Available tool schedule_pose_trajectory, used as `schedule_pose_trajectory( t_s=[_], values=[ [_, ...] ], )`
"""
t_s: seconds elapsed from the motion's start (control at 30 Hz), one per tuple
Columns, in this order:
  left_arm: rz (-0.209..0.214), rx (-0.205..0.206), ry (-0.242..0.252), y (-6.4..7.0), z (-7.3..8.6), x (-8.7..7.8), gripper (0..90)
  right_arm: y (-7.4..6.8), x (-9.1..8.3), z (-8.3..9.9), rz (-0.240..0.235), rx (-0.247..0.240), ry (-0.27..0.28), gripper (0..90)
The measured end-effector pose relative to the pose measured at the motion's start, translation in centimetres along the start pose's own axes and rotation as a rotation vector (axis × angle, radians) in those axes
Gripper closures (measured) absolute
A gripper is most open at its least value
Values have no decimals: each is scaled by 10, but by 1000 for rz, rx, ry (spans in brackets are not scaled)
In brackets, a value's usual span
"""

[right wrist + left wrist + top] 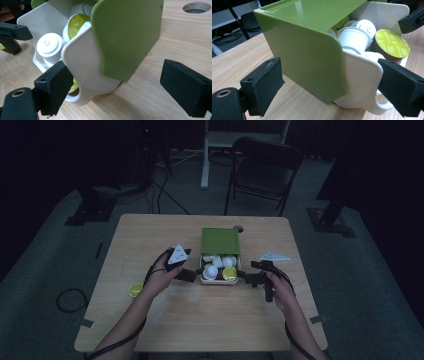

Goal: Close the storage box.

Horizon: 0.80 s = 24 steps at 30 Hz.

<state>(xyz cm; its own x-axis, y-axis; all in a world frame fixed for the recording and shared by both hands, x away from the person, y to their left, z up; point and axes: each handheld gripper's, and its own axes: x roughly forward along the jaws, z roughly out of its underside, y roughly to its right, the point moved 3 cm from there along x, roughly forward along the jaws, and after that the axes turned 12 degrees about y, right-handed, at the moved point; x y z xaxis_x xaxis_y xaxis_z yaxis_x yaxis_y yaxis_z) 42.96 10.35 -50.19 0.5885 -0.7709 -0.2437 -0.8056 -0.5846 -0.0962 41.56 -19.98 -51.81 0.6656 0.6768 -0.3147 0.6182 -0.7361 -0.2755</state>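
At the left of the high view a loose yellow capsule (135, 290) lies on the wooden table (200, 320), just beyond your left wrist. Your left gripper (192, 275) sits at the left side of the white drawer (219, 281), jaws spread apart and holding nothing. The drawer, at frame centre, is pulled partway out of its green sleeve (220, 240). Your right gripper (246, 279) flanks the drawer's right side, also spread apart. The left gripper view shows the yellow lid's print (391, 43); the right gripper view shows a table hole (196, 7) at upper right.

Dim room, grey floor (45, 245), black folding chair (265, 167).
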Motion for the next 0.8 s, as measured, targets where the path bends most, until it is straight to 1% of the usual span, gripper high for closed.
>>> schedule_pose_trajectory(
  t_s=[0.33, 0.53, 0.8],
  values=[
    [-14, -5, 1, -5, 0, 5, 92, 4, 5, -3, 10, 4, -7, 110],
    [-28, -5, 5, -8, 1, 8, 92, 8, 9, -8, 20, -6, -14, 110],
    [-38, -7, 7, -12, 1, 12, 92, 12, 14, -10, 37, 11, -12, 106]
  ],
)
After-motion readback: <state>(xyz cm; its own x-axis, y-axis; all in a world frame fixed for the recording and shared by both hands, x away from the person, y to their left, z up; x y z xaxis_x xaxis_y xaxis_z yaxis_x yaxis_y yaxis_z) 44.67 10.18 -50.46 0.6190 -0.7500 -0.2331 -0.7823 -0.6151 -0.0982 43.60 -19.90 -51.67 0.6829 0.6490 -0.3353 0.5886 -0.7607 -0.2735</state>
